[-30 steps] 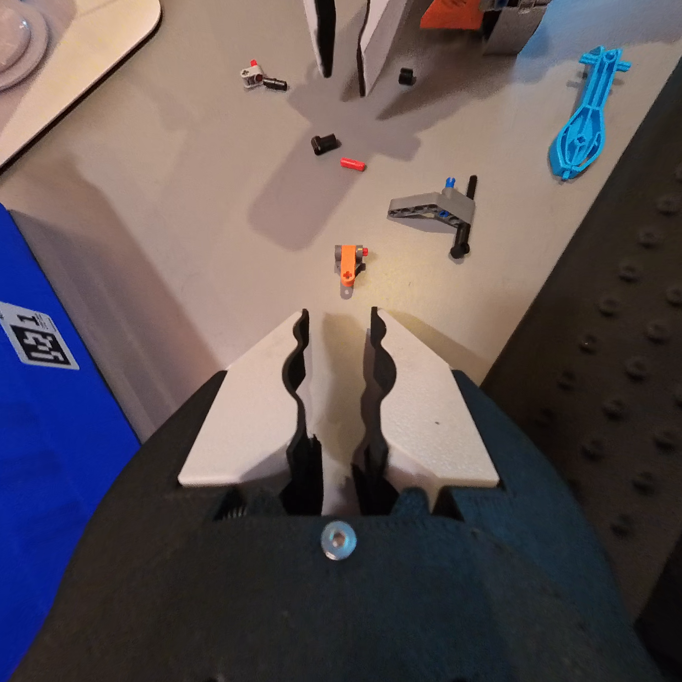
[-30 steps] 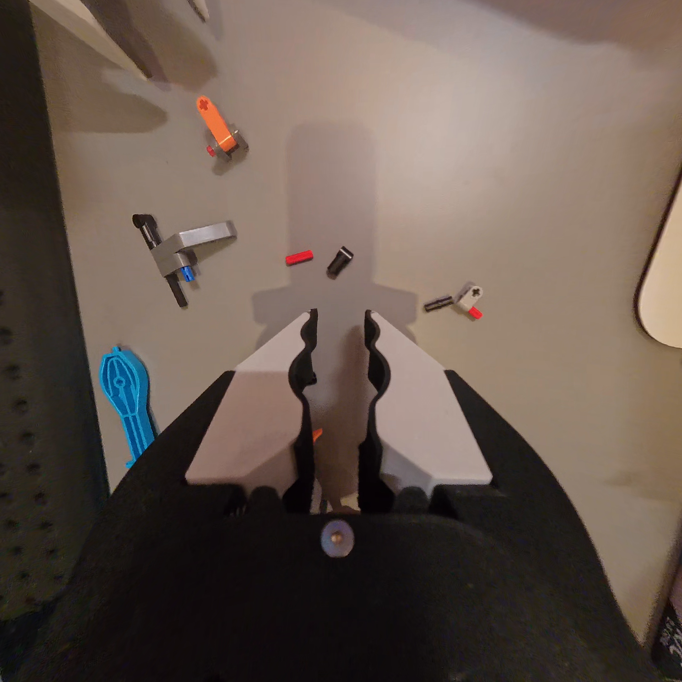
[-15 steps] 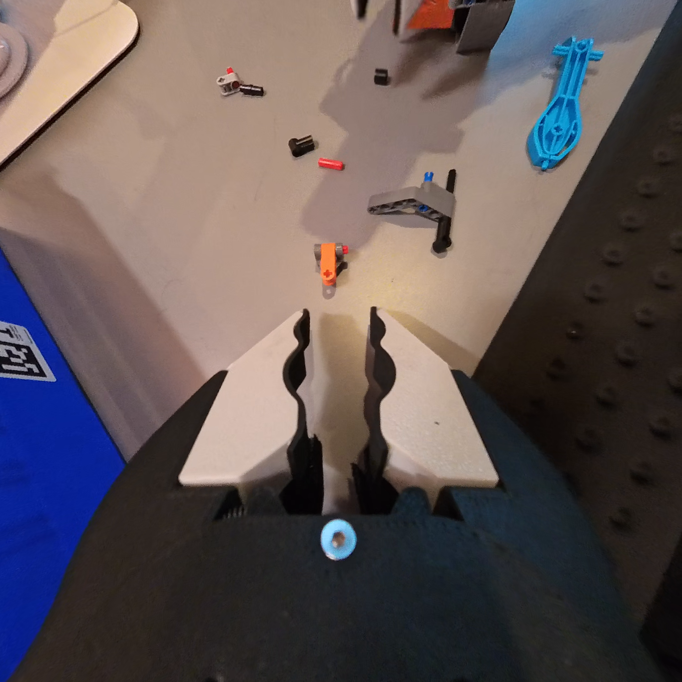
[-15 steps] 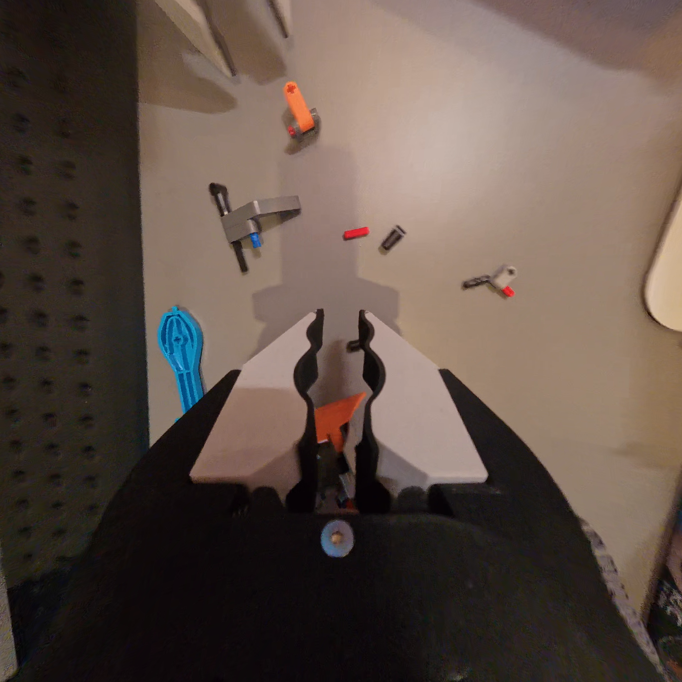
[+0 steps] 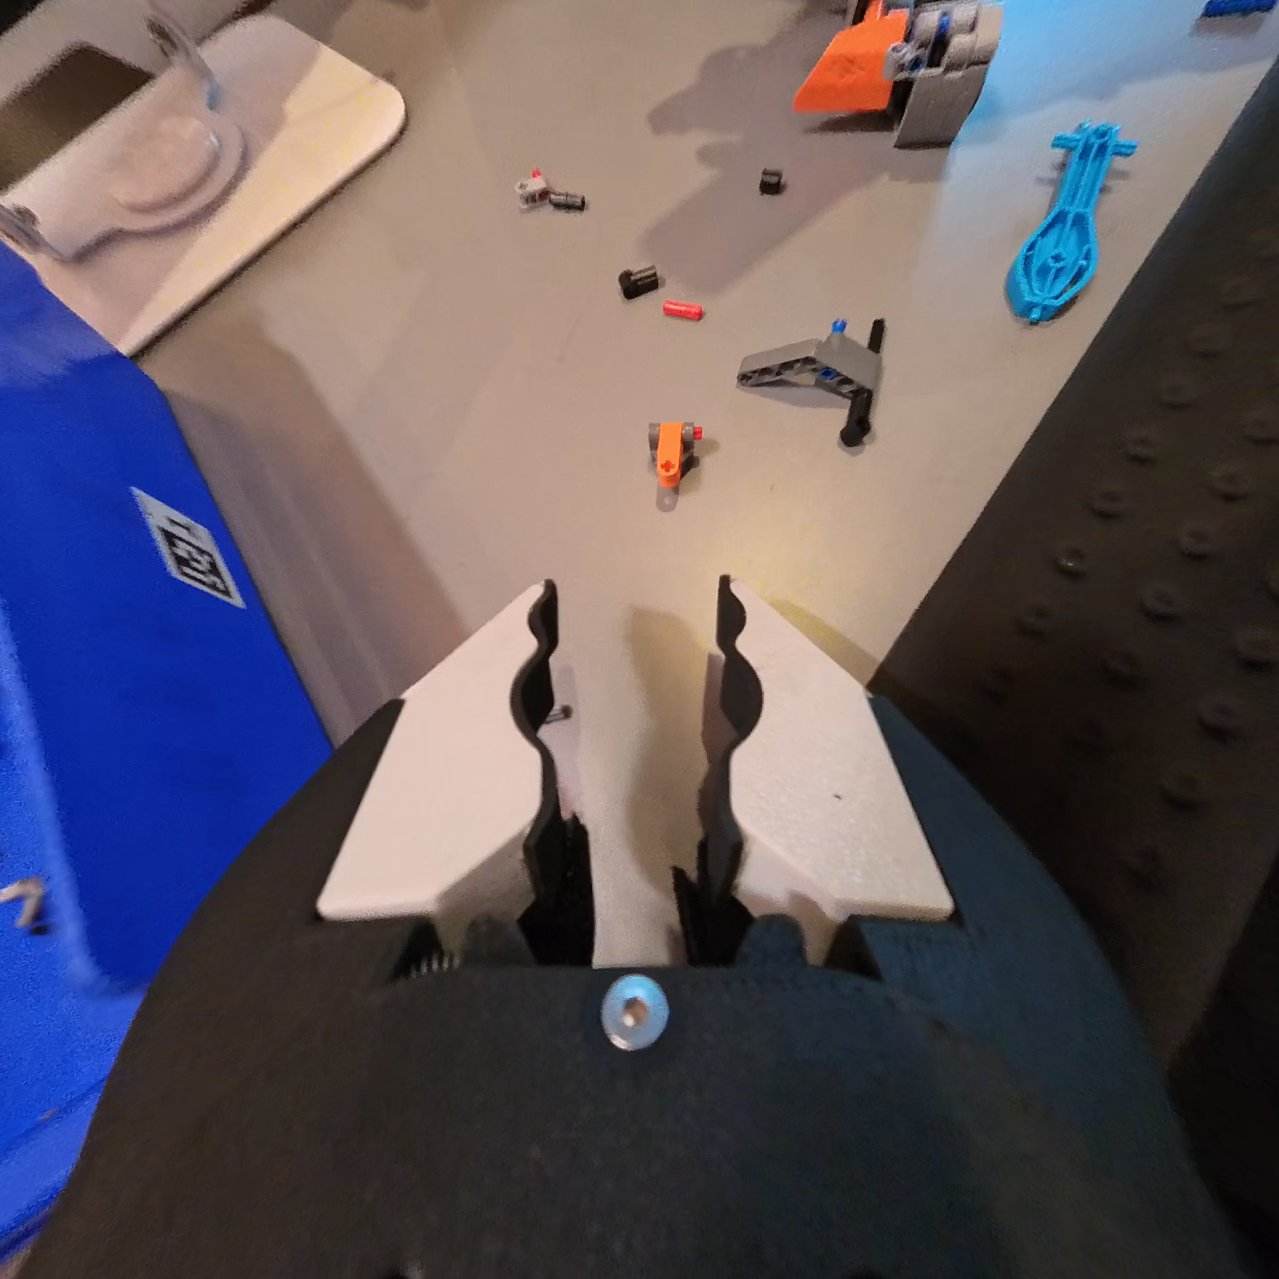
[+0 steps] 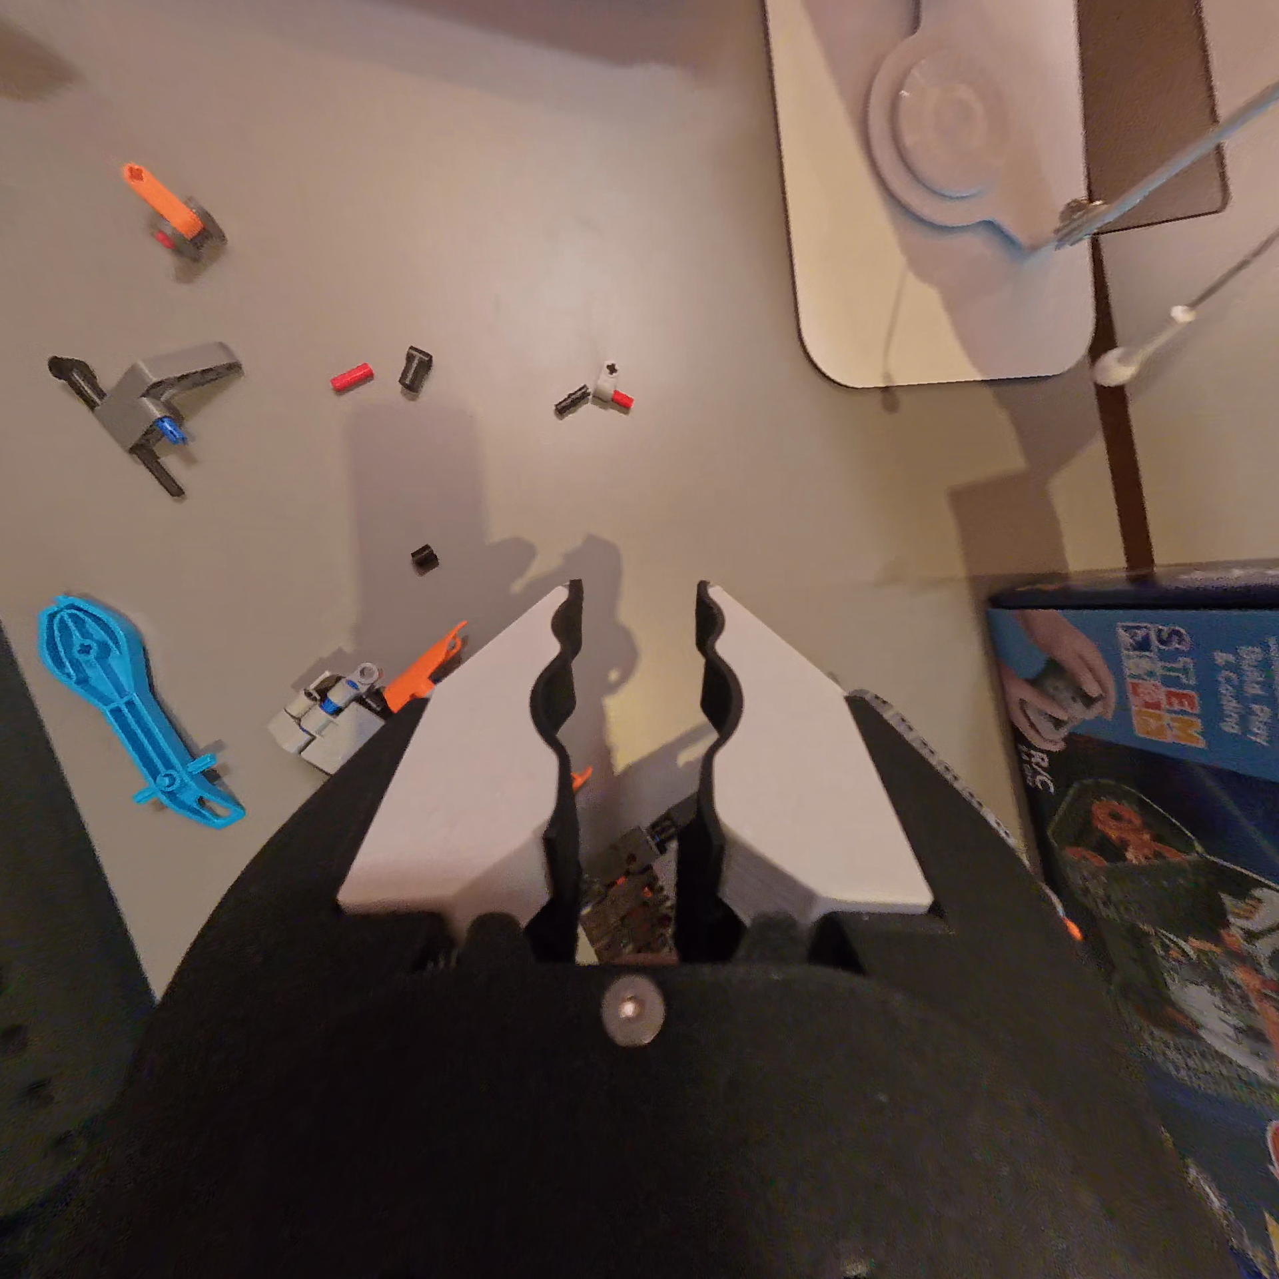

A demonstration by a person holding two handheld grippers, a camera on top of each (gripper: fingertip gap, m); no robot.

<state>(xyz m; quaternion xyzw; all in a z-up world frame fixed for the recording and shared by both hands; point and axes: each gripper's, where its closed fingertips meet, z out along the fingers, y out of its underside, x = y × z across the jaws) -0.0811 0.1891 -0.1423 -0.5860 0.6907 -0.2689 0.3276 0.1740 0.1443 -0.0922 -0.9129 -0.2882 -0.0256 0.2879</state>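
My left gripper (image 5: 637,588) is open and empty above the grey table. Nearest ahead of it lies a small orange-and-grey piece (image 5: 670,450), then a grey angled beam on a black axle (image 5: 813,367). A tiny grey pin (image 5: 560,713) lies by the left finger. My right gripper (image 6: 638,588) is open, over a grey-and-orange built model (image 6: 339,713) that is partly hidden under its left finger and also shows between the jaws (image 6: 630,872). I cannot see it gripped. A small black bush (image 6: 424,558) lies just ahead to the left.
Loose parts: a red pin (image 5: 682,309), a black connector (image 5: 638,280), a white connector with a pin (image 5: 550,196) and a blue tool (image 5: 1059,228). A blue box (image 5: 104,623) stands left, a black studded mat (image 5: 1107,623) right. A white board (image 6: 830,277) and a printed box (image 6: 1142,692) are right. My right tips are about 20 cm from the small orange-and-grey piece (image 5: 670,450), my left tips only 6 cm. My right wrist view (image 6: 158,196) looks at it from another angle. To reach the small black bush (image 6: 424,558) in a straight line is about 10 cm for my right fingers, about 20 cm for my left. Seen from the left wrist view (image 5: 772,184) as well.
Both grippers have opened wider. The right gripper has drawn back and swung right, so the model now lies under it. The left view has shifted left.
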